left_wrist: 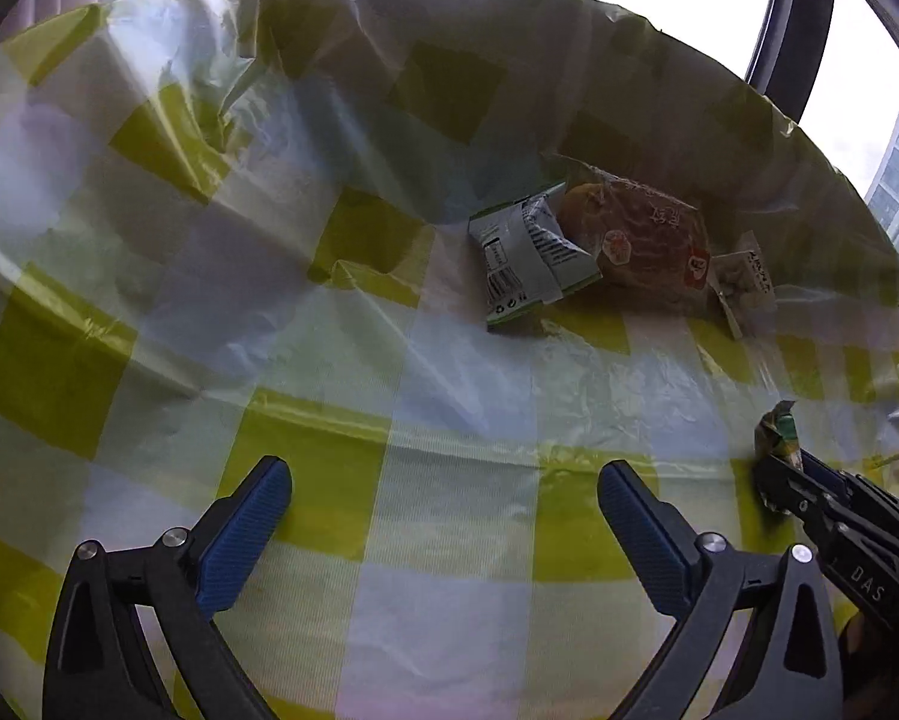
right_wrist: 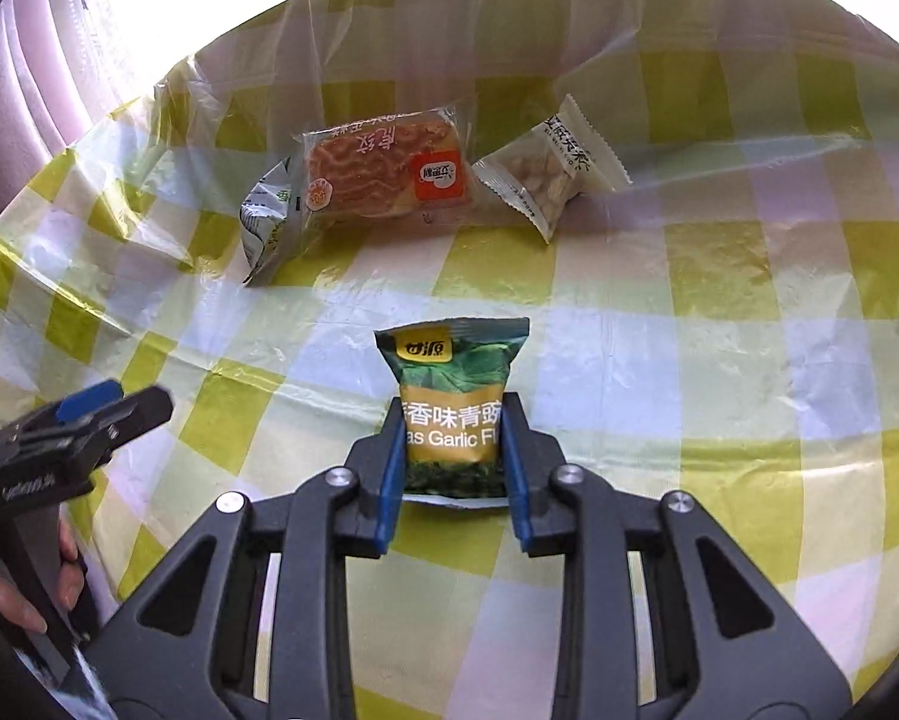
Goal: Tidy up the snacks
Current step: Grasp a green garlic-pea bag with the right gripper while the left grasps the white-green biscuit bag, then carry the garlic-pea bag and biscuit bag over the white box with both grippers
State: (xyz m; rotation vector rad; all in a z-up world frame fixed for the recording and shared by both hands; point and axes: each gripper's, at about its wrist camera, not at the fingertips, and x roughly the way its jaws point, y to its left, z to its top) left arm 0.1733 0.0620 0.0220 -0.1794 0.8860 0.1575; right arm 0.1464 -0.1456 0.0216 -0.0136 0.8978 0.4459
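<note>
Your right tongs point(right_wrist: 452, 450) are clamped on a green and yellow garlic pea packet point(right_wrist: 454, 405), the blue pads point(right_wrist: 392, 468) pressing its two sides. In the right wrist view the packet stands upright at the centre of the frame, its sealed top edge pointing toward the upper part of the picture. The left wrist view shows the same packet only as a small crumpled end point(left_wrist: 779, 429) at the right edge, sticking out of those tongs point(left_wrist: 776, 474).

Your left tongs point(left_wrist: 443, 498) stand wide apart with nothing between the blue fingers point(left_wrist: 245, 540), over the green-and-white checked cloth point(left_wrist: 449, 600) that covers the surface. In the right wrist view they point(right_wrist: 113, 405) come in at the lower left, with your fingers point(right_wrist: 29, 594) on the handle below them.

Three more snacks lie together in the upper middle of the right wrist view: a clear-wrapped brown cake point(right_wrist: 386, 171), a white and green packet point(right_wrist: 266, 222) tucked partly under its left end, and a small clear nut packet point(right_wrist: 554, 177) just beside its right end. The cloth rises in folds behind them.
</note>
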